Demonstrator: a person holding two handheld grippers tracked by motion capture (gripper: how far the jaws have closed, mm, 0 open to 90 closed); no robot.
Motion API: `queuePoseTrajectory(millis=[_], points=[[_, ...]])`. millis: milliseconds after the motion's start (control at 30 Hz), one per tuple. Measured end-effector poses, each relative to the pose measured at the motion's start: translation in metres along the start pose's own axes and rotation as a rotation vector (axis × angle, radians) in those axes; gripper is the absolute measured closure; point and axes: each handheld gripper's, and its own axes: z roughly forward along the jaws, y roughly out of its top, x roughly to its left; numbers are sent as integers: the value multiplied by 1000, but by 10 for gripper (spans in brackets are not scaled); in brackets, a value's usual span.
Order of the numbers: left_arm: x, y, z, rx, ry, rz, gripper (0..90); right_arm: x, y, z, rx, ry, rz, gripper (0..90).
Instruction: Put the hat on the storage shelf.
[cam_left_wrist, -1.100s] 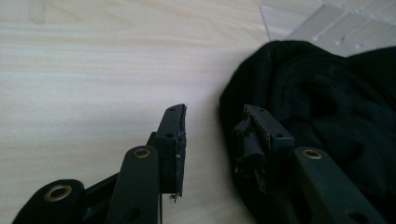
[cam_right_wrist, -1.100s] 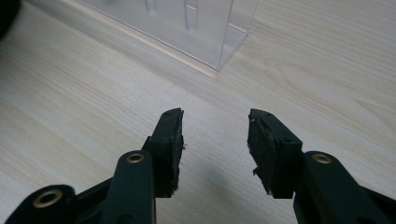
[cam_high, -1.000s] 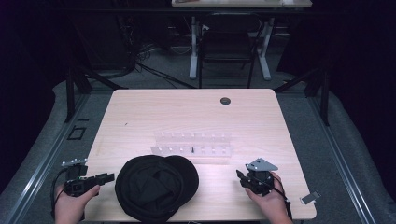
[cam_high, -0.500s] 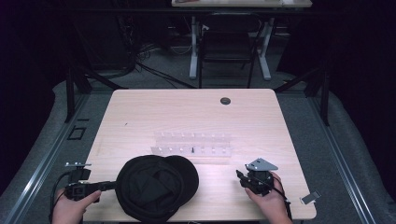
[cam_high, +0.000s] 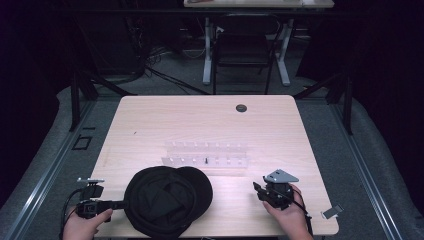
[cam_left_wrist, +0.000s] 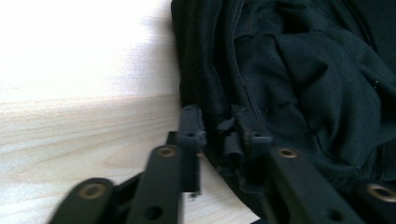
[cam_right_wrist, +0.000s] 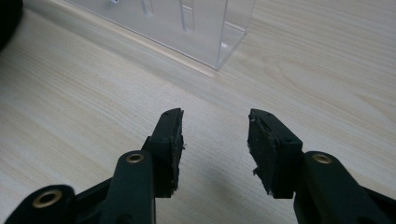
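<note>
Left gripper (cam_high: 119, 204) grasps the left rim of the black cap (cam_high: 167, 200) at the table's (cam_high: 200, 120) near edge. Right gripper (cam_right_wrist: 215, 140), released, rests near the clear rack (cam_high: 206, 155).

The table (cam_high: 200, 120) is pale wood with fine brown grain lines, and a small dark round spot (cam_high: 241, 108) sits in its upper right. At lower centre lies a plain black cloth hat (cam_high: 167, 200). Above it stands a clear, colourless plastic rack (cam_high: 206, 155). Both grippers, left (cam_high: 120, 204) and right (cam_high: 257, 189), are black with brass-coloured rivets; the right carries a grey plate. The floor is grey.
</note>
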Motion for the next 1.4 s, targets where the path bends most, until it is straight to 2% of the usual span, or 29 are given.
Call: queuePoseTrajectory(millis=[133, 300, 500, 800, 867, 1033, 1100, 1200, 1233, 1333, 1400], points=[[-1, 5, -1, -10, 17, 21, 842, 0, 0, 0, 1, 3, 3, 549], [0, 13, -2, -6, 33, 39, 848, -1, 0, 0, 5, 1, 2, 548], [-2, 24, 2, 32, 58, 53, 841, 0, 0, 1, 0, 6, 6, 548], [1, 32, 5, 91, 59, 22, 794, -1, 1, 1, 8, 10, 1, 547], [1, 33, 5, 101, 53, 0, 782, 0, 1, 1, 2, 8, 5, 547], [6, 37, 7, 137, 47, -22, 747, 0, 1, 2, 5, 10, 3, 546], [7, 39, 8, 154, 39, -55, 733, 0, 1, 2, 8, 11, 4, 546], [9, 41, 9, 171, 30, -77, 734, 0, 1, 2, 9, 12, 5, 546], [9, 42, 10, 178, 41, -65, 733, 0, 1, 2, 8, 12, 4, 546], [6, 43, 12, 180, 52, -73, 732, 0, 1, 2, 9, 12, 5, 545], [4, 44, 16, 185, 78, -61, 733, 0, 1, 2, 9, 14, 5, 545]])
